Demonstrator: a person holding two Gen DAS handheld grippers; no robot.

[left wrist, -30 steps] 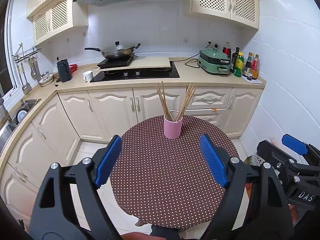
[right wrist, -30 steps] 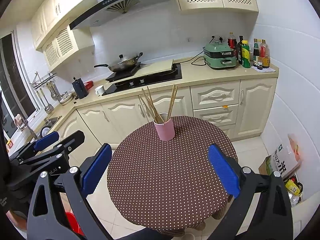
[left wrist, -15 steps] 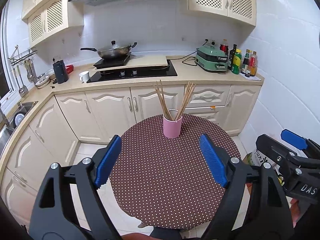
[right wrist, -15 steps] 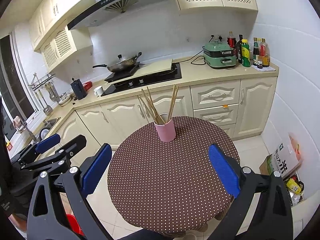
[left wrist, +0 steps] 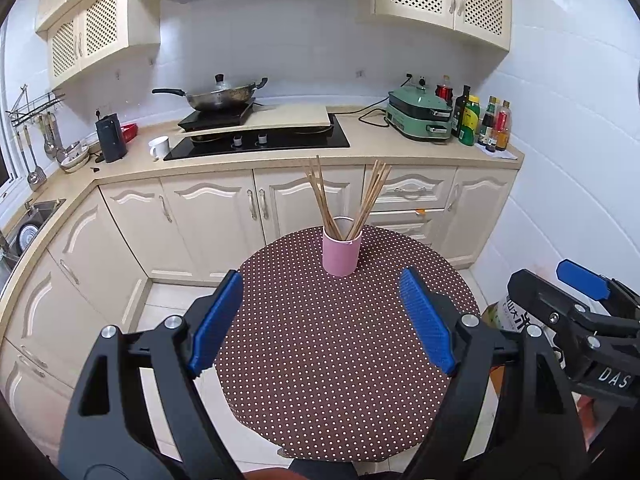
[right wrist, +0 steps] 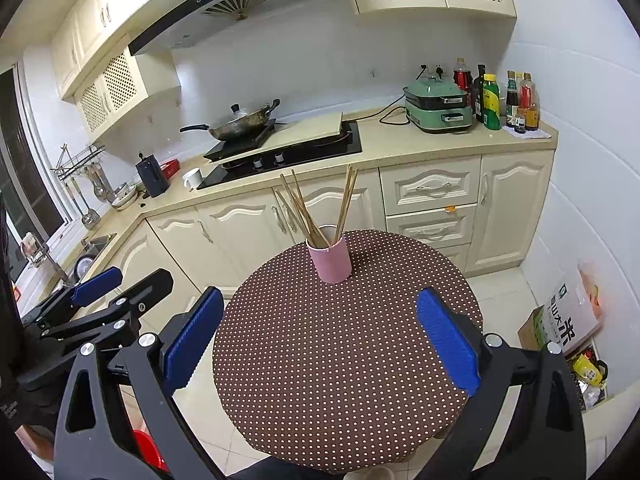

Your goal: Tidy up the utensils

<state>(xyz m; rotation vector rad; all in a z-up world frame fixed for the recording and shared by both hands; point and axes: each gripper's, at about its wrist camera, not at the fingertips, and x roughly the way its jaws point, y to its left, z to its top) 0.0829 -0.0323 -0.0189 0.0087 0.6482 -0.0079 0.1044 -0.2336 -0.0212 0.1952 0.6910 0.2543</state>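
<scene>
I see my left claw point(left wrist: 322, 320) wide open, holding nothing. My right claw point(right wrist: 320, 336) is wide open and empty too. The pink cup point(left wrist: 342, 251) of chopsticks point(left wrist: 370, 196) stands ahead of both, on the dotted desk point(left wrist: 332, 380).

Bright, even indoor light; sharp fisheye pictures with dark corners.

Both views are well lit from overhead, with soft, faint shadows. The white tiled wall point(left wrist: 560, 80) at upper right is almost washed out, and the glossy hob point(right wrist: 304, 152) carries pale reflections. The window point(right wrist: 24, 160) at the left edge of the right wrist view is dark. Straight lines bow strongly toward the edges: the counter point(left wrist: 400, 148) curves, and black vignette fills every corner. Centre detail is crisp, down to the dots on the tablecloth point(left wrist: 332, 344); no motion blur shows.
</scene>
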